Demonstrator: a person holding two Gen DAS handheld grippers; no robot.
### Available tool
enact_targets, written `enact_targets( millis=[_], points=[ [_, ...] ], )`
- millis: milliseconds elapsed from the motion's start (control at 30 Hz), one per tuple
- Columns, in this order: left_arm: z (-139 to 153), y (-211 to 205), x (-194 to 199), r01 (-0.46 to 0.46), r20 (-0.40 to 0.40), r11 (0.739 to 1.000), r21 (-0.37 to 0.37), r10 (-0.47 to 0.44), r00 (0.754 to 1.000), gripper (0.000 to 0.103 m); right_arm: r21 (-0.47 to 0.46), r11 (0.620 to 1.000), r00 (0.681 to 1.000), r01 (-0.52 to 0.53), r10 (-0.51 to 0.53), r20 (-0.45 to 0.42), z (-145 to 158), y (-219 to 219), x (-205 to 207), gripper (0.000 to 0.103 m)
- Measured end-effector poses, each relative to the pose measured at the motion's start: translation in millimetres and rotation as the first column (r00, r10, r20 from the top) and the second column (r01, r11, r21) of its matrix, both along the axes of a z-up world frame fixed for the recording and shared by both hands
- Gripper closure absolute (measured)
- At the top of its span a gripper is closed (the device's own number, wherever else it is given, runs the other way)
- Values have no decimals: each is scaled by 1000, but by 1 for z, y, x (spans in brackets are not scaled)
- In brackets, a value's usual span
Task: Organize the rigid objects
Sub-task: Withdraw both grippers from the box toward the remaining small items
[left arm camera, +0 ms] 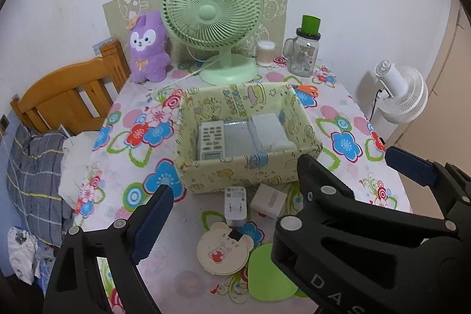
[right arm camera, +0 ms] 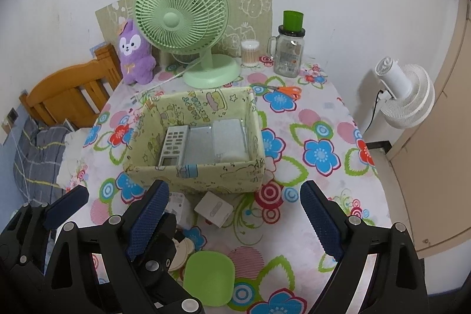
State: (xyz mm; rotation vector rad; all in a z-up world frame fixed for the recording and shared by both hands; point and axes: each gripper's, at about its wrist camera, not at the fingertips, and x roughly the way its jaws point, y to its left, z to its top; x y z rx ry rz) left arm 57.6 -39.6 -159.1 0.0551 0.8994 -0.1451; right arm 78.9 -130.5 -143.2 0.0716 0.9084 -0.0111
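Only the left view shows the whole charger (left arm camera: 235, 205); both grippers gape empty.

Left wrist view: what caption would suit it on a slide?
Open hand-held gripper hangs over a white charger, small box and round bear-eared case in front of a yellow bin.

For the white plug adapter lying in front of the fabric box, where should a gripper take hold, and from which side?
Grip the white plug adapter across its two long flat sides, coming down from above. It lies flat with its prongs facing up, its long axis running toward the fabric box. The small white box sits close beside it, so that finger needs care. The open left gripper looks best placed.
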Motion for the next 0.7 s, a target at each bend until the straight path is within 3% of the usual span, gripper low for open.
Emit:
enact_targets(
  millis=[167,400,700],
  points=[
    [-20,2,-2,10,-22,1000,-15,-10,1000,13,-1,1000,1000,4,-4,-12,-21,2,-3,10],
    [-47,5,-6,-32,-14,999,33,33,999,17,-5,1000,1000,9,-9,-27,-51,5,-5,10],
    [-76,6,-8,-41,-40,998,43,42,998,18,-32,999,999,-23,22,-30,-80,8,-6,10]
  ],
)
